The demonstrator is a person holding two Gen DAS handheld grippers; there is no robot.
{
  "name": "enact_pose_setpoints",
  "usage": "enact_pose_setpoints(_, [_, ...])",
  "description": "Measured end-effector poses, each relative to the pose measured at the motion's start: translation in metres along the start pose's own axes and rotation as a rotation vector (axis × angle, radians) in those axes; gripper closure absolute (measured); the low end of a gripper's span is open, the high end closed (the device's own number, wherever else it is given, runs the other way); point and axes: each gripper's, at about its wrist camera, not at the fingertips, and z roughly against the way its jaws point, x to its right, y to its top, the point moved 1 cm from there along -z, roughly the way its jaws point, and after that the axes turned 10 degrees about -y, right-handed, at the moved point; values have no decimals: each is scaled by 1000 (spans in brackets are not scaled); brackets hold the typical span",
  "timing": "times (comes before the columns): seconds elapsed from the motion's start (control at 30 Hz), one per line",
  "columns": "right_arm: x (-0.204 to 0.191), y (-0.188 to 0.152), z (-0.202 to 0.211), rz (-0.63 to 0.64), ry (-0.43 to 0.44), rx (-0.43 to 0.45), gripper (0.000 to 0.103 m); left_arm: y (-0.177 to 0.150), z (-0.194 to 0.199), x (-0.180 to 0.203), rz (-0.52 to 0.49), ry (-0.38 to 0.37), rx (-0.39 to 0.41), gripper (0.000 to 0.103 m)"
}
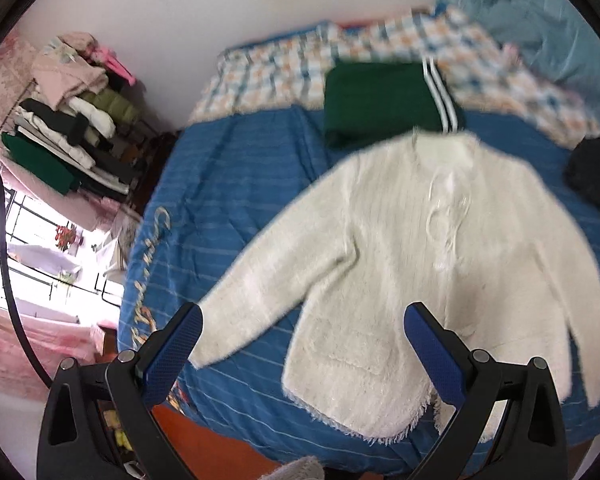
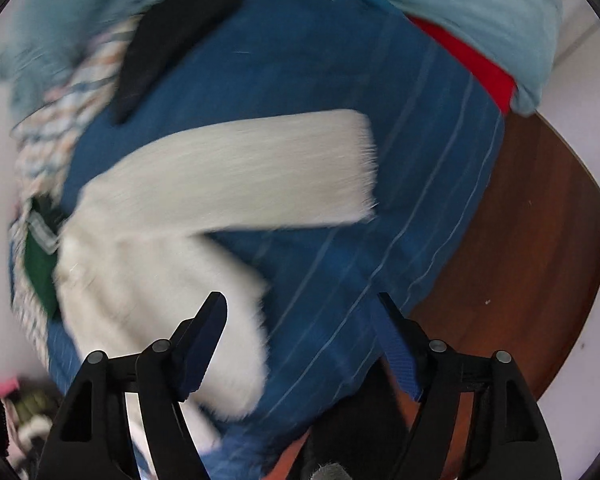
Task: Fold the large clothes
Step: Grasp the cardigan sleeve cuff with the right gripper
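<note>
A white fuzzy cardigan [image 1: 412, 256] lies spread flat on the blue striped bedcover [image 1: 228, 184], both sleeves out to the sides. My left gripper [image 1: 302, 328] is open and empty, held above the cardigan's hem and its left sleeve end. In the right wrist view, blurred by motion, the cardigan [image 2: 148, 276] shows with one sleeve [image 2: 260, 172] stretched out to the right. My right gripper [image 2: 300, 320] is open and empty above the bedcover [image 2: 340, 120], beside the cardigan's body.
A folded green garment with white stripes [image 1: 380, 100] lies behind the cardigan. A black garment [image 1: 596, 172] lies at the right; it shows in the right view [image 2: 164, 40]. A checked quilt [image 1: 284, 68], pale blue bedding [image 1: 548, 20], a clothes rack [image 1: 68, 120] at left, wooden floor [image 2: 532, 240].
</note>
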Motion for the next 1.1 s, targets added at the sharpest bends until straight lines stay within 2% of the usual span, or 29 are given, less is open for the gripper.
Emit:
enact_pose_setpoints(0.07, [13, 24, -39, -48, -3, -15, 26, 0, -32, 13, 3, 25, -67, 0])
enact_pose_setpoints(0.13, [31, 49, -83, -119, 20, -45, 26, 1, -63, 27, 8, 43, -93, 0])
enact_pose_setpoints(0.2, [32, 65, -114, -152, 45, -75, 26, 3, -88, 41, 7, 73, -106, 0])
enact_pose_setpoints(0.27, [34, 79, -141, -184, 81, -95, 26, 9, -111, 55, 8, 71, -123, 0])
enact_pose_setpoints(0.37, [23, 94, -183, -239, 139, -170, 26, 16, -142, 74, 14, 72, -158, 0])
enact_pose_setpoints(0.43, [5, 102, -201, -238, 52, -195, 30, 20, -159, 85, 7, 70, -169, 0])
enact_pose_setpoints(0.47, [-5, 101, -200, -234, 7, -189, 35, 22, -164, 90, 4, 67, -168, 0])
enact_pose_setpoints(0.53, [-24, 104, -190, -206, -63, -146, 65, 25, -173, 99, -11, 60, -159, 0])
enact_pose_setpoints(0.6, [-35, 103, -176, -196, -95, -107, 91, 24, -178, 102, -22, 56, -149, 0])
enact_pose_setpoints(0.73, [-62, 105, -133, -160, -26, -6, 92, 14, -194, 98, -28, 34, -157, 0])
enact_pose_setpoints(0.87, [-104, 111, -79, -114, 80, 80, 92, 5, -204, 73, 13, 24, -173, 0])
enact_pose_setpoints(0.97, [-173, 113, -19, -10, 165, 177, 92, 0, -205, 41, 71, 29, -163, 0])
enact_pose_setpoints(1.1, [-291, 94, 32, 189, 267, 252, 92, -11, -205, -9, 173, 65, -153, 0])
